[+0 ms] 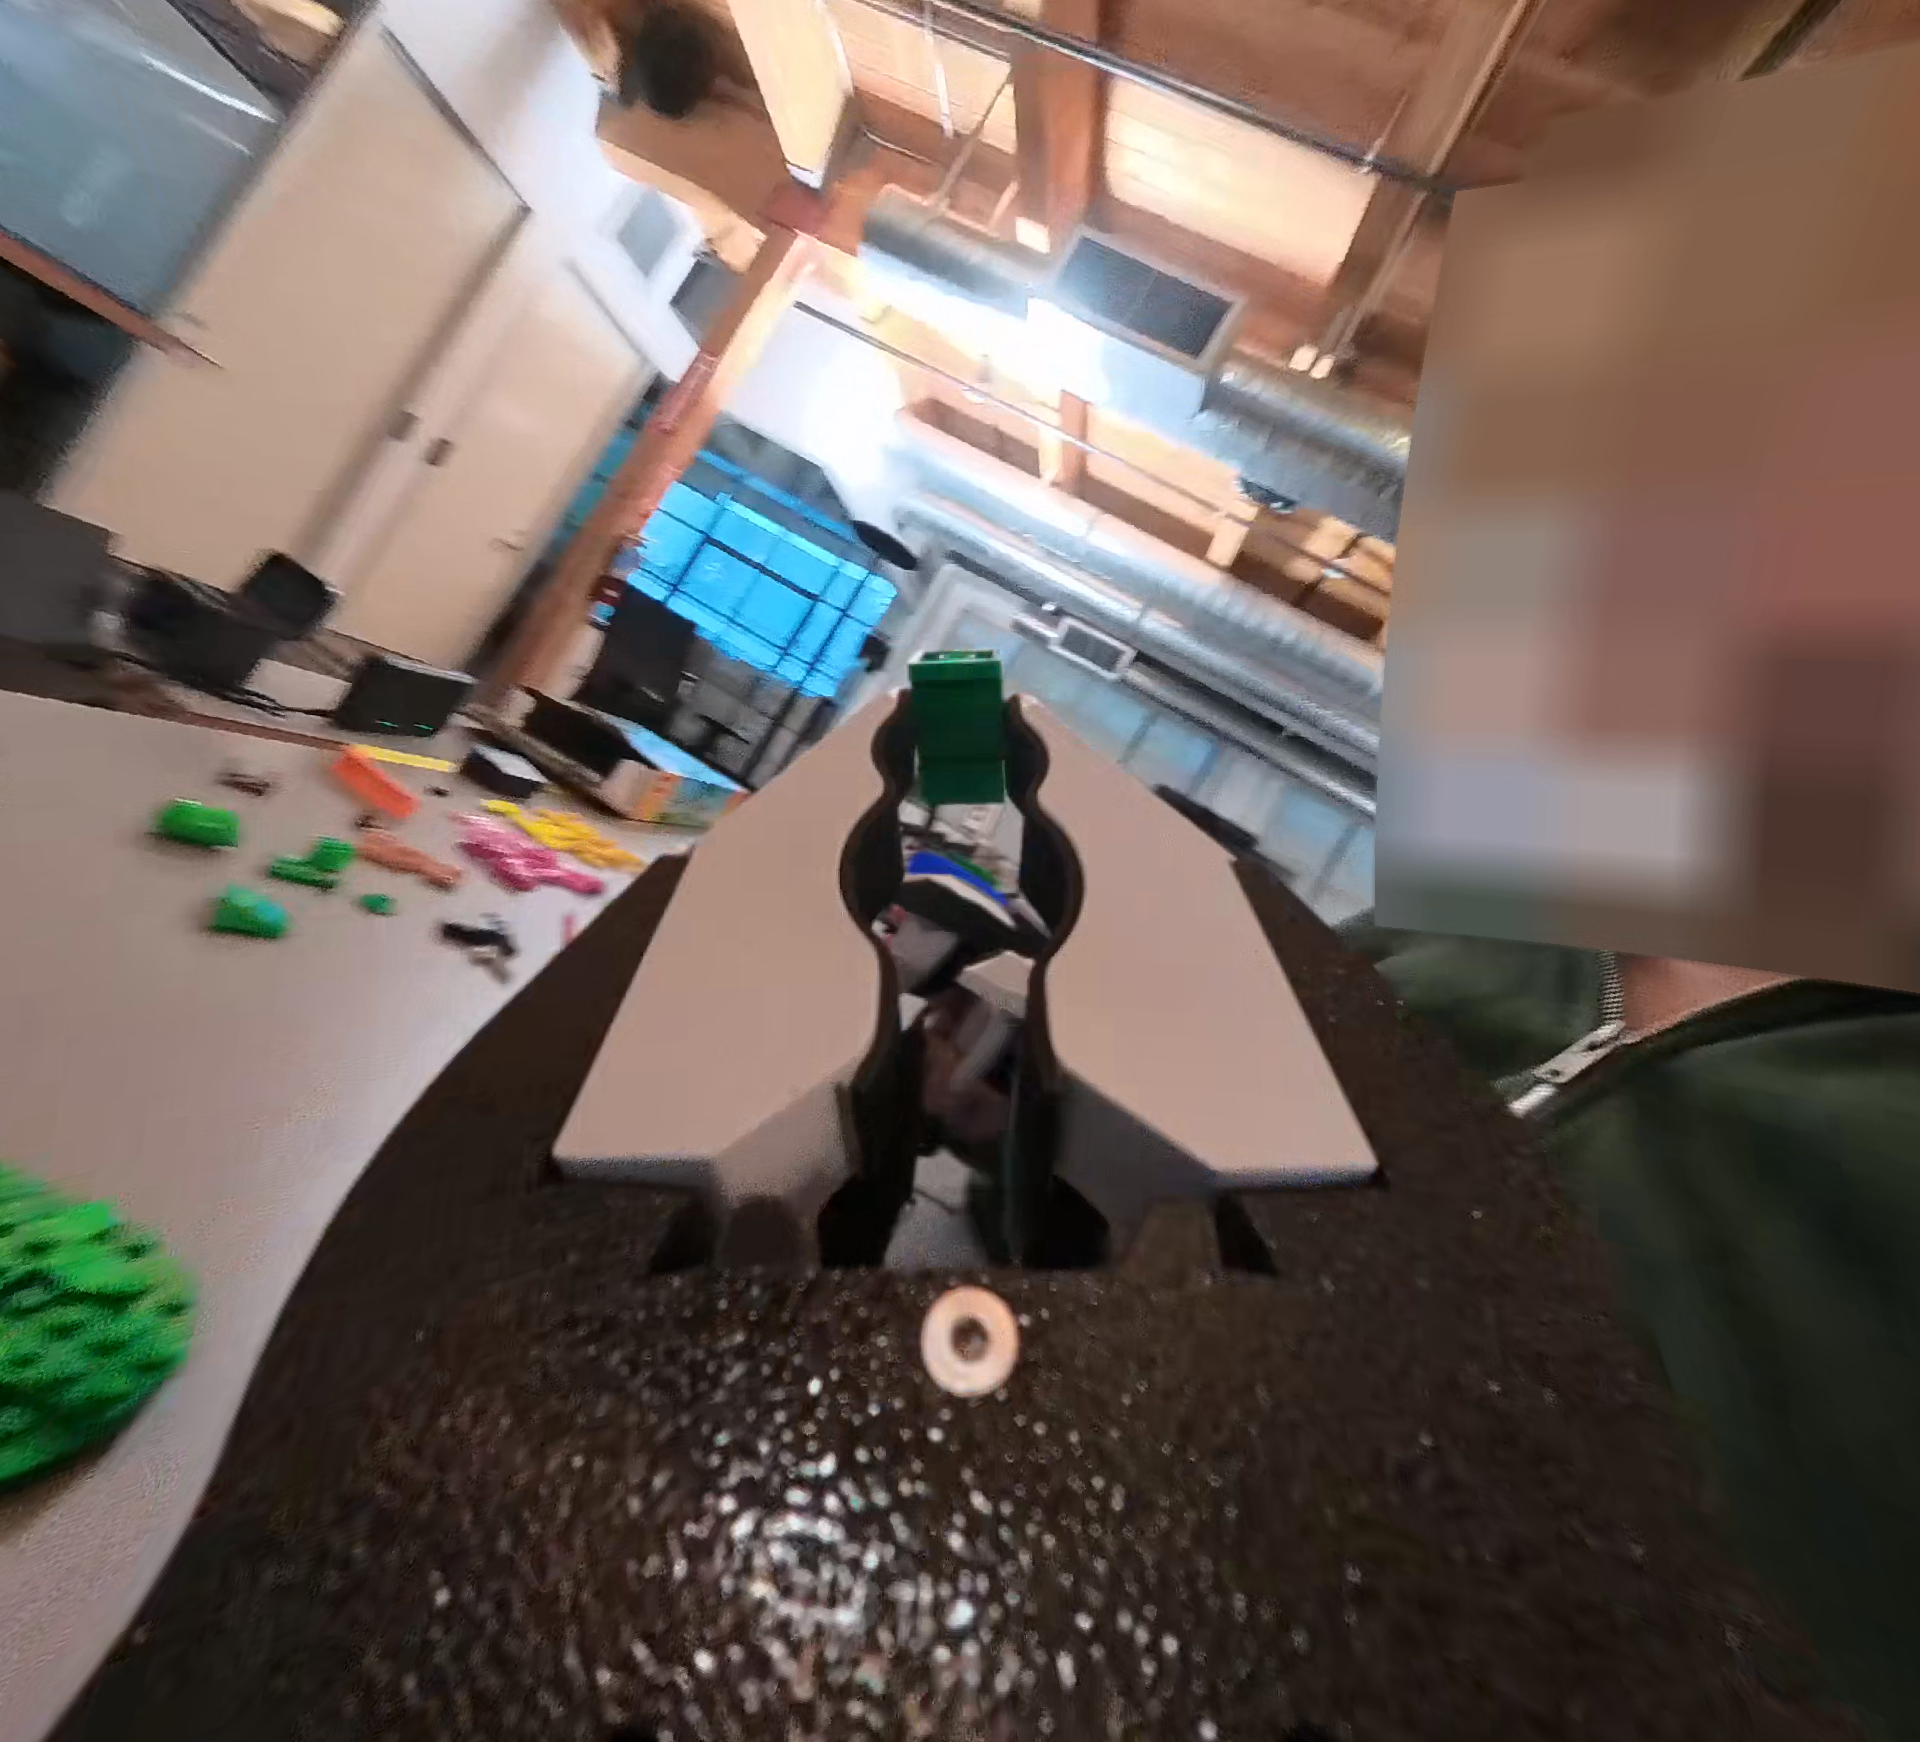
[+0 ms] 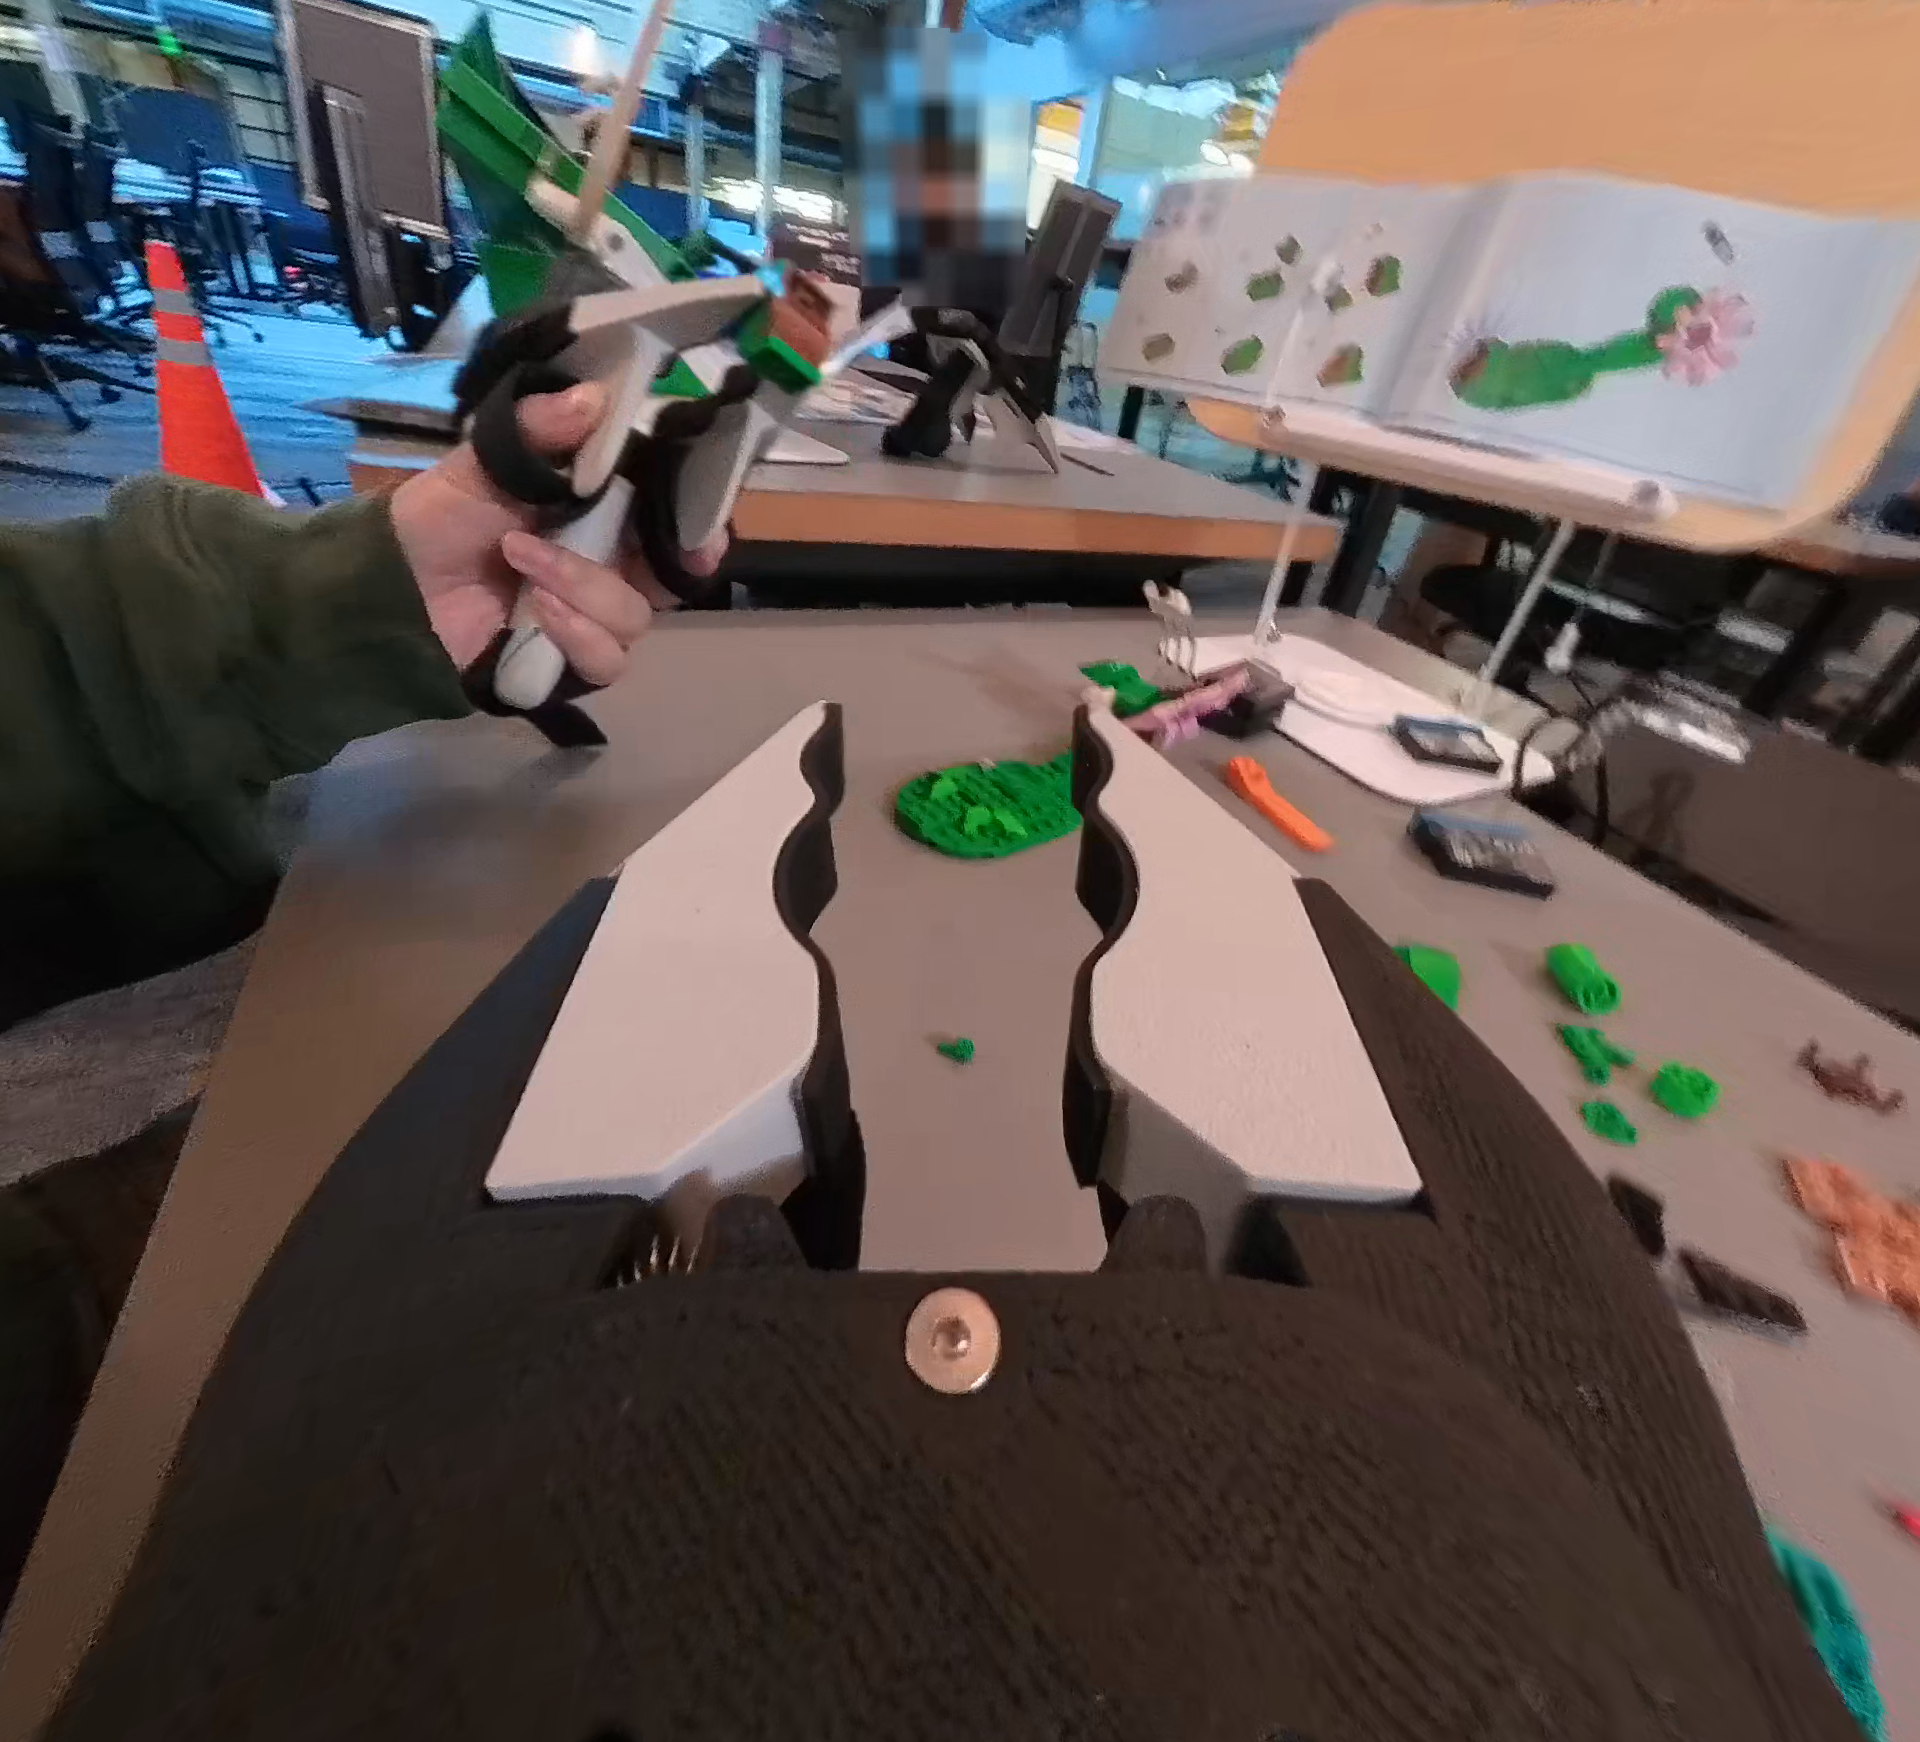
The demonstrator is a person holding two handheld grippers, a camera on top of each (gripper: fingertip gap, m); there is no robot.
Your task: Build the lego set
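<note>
My left gripper is shut on a small green brick and is tilted up, away from the table. The right wrist view shows it raised in a hand at the upper left, with the green brick at its tips. My right gripper is open and empty above the grey table. A rounded green studded plate lies just beyond its fingertips. A tiny green piece lies on the table between the fingers.
An open instruction booklet stands on a raised holder at the right. An orange separator tool, loose green pieces and brown pieces lie to the right. Pink and yellow pieces lie farther along the table. Left tips to right tips: about 15 cm.
</note>
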